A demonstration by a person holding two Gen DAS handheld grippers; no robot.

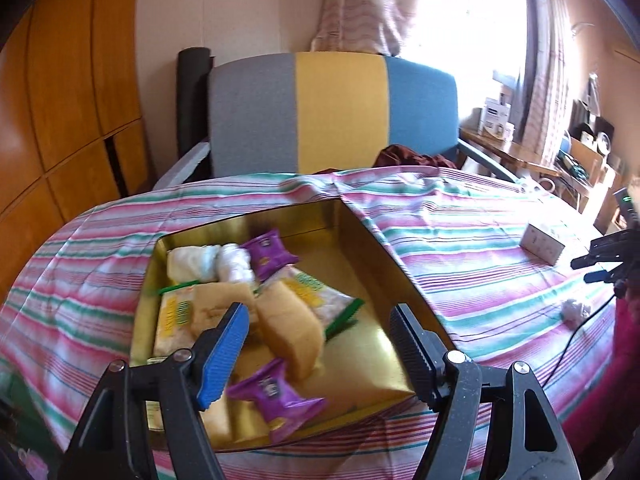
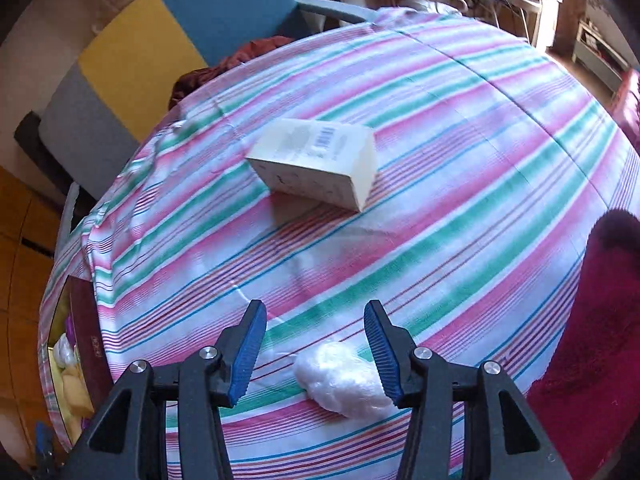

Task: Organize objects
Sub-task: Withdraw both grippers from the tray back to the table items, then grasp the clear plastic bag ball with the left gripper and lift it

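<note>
A gold-lined tin (image 1: pixel 362 240) sits on the striped tablecloth (image 2: pixel 460 128). It holds purple packets (image 1: pixel 272 256), white wrapped bundles (image 1: pixel 216 260), yellow spongy pieces (image 1: pixel 288 328) and yellow-green packets (image 1: pixel 176 316). My left gripper (image 1: pixel 320 316) hovers open over the tin's near half, nothing between its fingers. In the right wrist view, my right gripper (image 2: pixel 315 312) points steeply down at the cloth, open. A white crumpled plastic bundle (image 2: pixel 344 380) lies on the cloth between its fingers, close to the right pad. A white box (image 2: pixel 320 160) lies beyond it.
A chair with a grey, yellow and blue back (image 1: pixel 340 116) stands behind the table, a dark red cloth (image 1: pixel 408 158) on its seat. Wooden cupboards (image 1: pixel 60 100) fill the left. A cluttered desk (image 1: pixel 520 152) stands by the window. A red fluffy sleeve (image 2: pixel 600 320) fills the right edge.
</note>
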